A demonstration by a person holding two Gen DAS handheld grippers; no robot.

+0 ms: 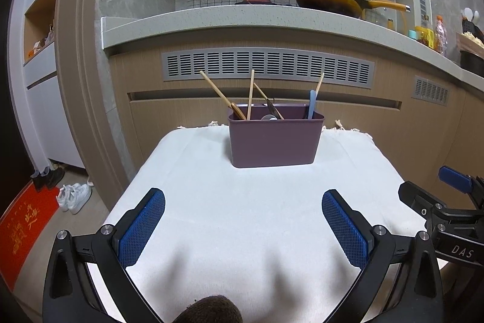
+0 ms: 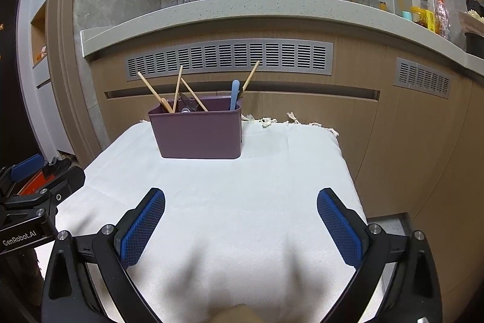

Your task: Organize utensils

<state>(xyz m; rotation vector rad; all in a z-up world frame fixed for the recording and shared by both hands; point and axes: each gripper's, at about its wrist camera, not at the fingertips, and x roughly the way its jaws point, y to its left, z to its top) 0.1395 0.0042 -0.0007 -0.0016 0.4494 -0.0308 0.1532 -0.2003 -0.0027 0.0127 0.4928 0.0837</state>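
Both claws were spread wide and empty: the left claw point(image 1: 243, 203) and right claw point(image 2: 241, 202) hovered over the cloth-covered tabletop point(image 1: 242, 217). At twelve o'clock stood the purple caddy point(image 1: 274, 140), already holding chopsticks point(image 1: 250, 94), a blue-handled utensil point(image 1: 312, 104) and something dark. No loose utensil lay on the cloth, so the sorting looked finished or paused. Any next move probably meant reaching into the caddy.

"DAS" on the right gripper point(image 1: 453, 220) — "GenRobot.AI" on the left gripper point(image 2: 30, 220)
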